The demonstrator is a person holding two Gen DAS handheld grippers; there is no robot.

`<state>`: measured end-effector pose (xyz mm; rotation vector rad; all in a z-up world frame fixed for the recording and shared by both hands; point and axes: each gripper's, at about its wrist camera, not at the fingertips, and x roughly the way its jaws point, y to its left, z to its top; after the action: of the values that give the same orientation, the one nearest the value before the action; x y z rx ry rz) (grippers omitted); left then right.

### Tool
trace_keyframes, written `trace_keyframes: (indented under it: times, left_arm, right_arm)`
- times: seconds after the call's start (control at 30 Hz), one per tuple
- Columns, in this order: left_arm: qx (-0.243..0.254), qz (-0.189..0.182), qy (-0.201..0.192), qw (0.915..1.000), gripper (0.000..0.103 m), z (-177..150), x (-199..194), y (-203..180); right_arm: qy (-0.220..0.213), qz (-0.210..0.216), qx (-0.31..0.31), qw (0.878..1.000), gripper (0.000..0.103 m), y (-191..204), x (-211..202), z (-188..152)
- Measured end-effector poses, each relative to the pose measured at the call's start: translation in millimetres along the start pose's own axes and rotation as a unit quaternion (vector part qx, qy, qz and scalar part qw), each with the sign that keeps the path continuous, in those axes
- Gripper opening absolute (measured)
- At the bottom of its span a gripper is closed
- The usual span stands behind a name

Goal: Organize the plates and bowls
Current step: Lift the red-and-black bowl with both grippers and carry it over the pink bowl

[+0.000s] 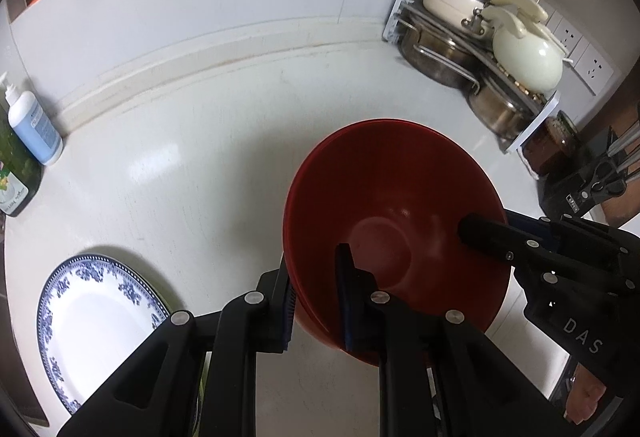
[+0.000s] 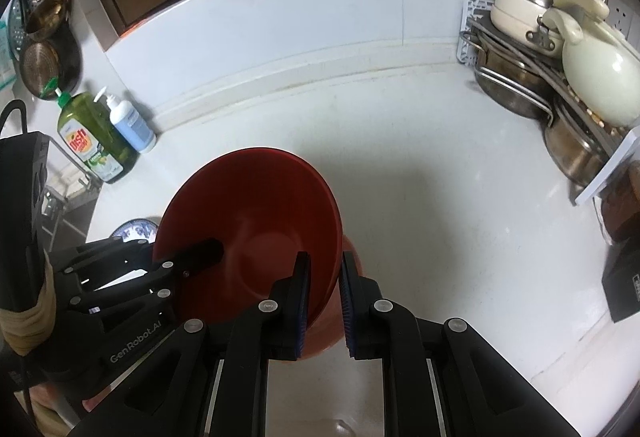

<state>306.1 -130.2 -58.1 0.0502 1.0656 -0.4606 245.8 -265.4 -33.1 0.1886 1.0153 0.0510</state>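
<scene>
While both tongs, left tongs and right tongs, pinch the red bowl rim, lower it level onto the bench, clear of the plate.

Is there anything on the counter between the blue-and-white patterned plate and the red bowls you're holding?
No. In the left wrist view, only bare white countertop lies between the blue-and-white patterned plate and the stacked red plastic bowls.
</scene>
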Motion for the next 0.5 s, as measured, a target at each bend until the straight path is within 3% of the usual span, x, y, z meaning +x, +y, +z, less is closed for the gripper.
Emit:
trace_keyframes:
  times: [0.5]
  left_arm:
    - [-0.002, 0.011, 0.035, 0.9993, 0.018, -12, 26, -1]
  right_arm:
    - [0.045, 0.007, 0.005, 0.999, 0.016, -9, 33, -18]
